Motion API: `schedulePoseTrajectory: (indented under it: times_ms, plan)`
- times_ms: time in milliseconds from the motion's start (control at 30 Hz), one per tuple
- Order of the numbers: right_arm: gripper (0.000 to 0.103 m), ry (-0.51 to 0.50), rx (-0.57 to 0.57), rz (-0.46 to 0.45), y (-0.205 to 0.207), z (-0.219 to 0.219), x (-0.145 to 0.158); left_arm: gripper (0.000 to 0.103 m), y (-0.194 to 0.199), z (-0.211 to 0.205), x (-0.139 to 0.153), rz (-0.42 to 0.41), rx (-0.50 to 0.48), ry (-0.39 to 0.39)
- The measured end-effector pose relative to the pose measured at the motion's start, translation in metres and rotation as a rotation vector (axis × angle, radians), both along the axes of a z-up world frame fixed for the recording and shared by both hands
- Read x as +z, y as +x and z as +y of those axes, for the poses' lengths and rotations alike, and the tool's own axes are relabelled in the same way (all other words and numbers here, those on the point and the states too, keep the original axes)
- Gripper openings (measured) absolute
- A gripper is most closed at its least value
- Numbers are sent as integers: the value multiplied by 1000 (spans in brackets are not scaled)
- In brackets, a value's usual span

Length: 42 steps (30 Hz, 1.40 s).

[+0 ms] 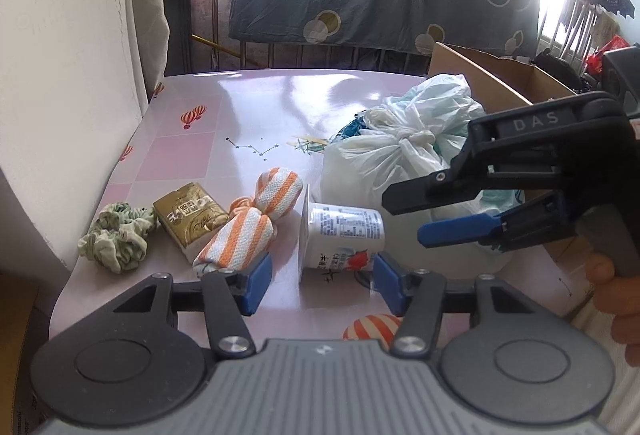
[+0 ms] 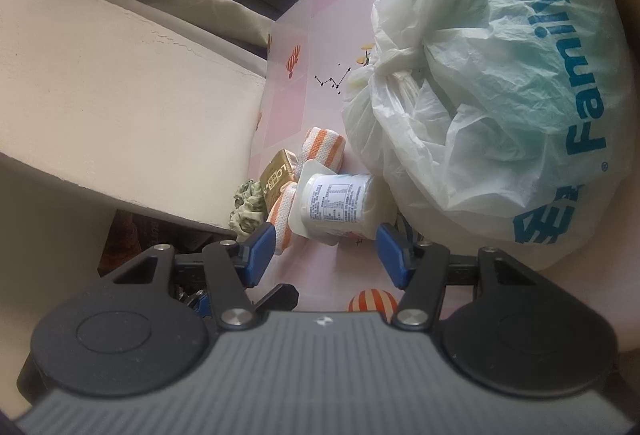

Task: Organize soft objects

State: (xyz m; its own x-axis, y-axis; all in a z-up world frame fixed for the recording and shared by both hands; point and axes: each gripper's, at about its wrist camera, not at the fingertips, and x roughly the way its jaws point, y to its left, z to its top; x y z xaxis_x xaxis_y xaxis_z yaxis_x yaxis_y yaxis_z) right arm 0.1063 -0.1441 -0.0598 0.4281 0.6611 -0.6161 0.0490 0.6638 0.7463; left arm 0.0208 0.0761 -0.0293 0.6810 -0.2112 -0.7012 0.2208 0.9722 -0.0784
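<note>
Left wrist view: my left gripper (image 1: 322, 281) hangs half-spread over the pink table (image 1: 248, 107), nothing between its blue pads, the tipped yogurt cup (image 1: 342, 235) just ahead. Orange-striped towel (image 1: 256, 219), gold tissue pack (image 1: 190, 217) and green scrunchie (image 1: 118, 237) lie in a row leftward. My right gripper (image 1: 404, 219) hovers empty, jaws apart, beside the knotted plastic bag (image 1: 404, 143).

On the table: one yogurt cup (image 1: 344, 235) at centre, one orange-striped sock bundle (image 1: 248, 223) at nine o'clock, one gold packet (image 1: 192, 215), one green scrunchie (image 1: 116, 237), one knotted plastic bag (image 1: 404, 151) at two o'clock.
</note>
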Motion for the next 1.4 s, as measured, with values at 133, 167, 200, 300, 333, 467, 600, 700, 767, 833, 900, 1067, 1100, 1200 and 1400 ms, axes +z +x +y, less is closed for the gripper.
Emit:
schedulePoseTrajectory:
  times_ms: [133,167,200,300,333,467,600,700,767,833,900,1067,1100,1200,1400]
  plan:
    - [37,-8,-19,6,9,4,-6,40,17,-5,-1,18,-28,-10]
    - [36,-11,-22,12,11,5,-8,38,21,-6,-3,23,-32,-12]
    - [33,-15,-23,17,12,7,-10,38,25,-6,-4,29,-34,-17]
    - [29,-19,-25,30,16,11,-16,38,37,-4,-8,59,-31,-46]
    - [26,-22,-28,30,17,11,-16,38,39,-3,-9,58,-29,-49]
    - [23,-19,-36,44,19,12,-22,38,48,4,-9,76,-36,-83]
    - [22,-12,-46,55,22,9,-25,38,51,13,-8,101,-39,-138]
    - [22,-4,-43,66,22,8,-27,41,52,16,-9,114,-35,-162]
    - [22,-1,-44,75,23,9,-29,51,54,16,-11,130,-28,-162]
    - [22,-1,-47,80,23,10,-30,54,55,15,-12,136,-23,-164]
    - [22,2,-51,89,24,11,-31,55,56,15,-13,140,-30,-169]
    - [23,7,-58,102,24,10,-32,55,54,9,-14,139,-77,-153]
    - [23,4,-58,102,24,11,-32,55,53,8,-14,136,-79,-146]
    - [23,5,-58,107,23,11,-32,55,53,9,-14,136,-78,-153]
    - [23,-4,-59,107,24,16,-31,53,50,16,-11,128,-67,-183]
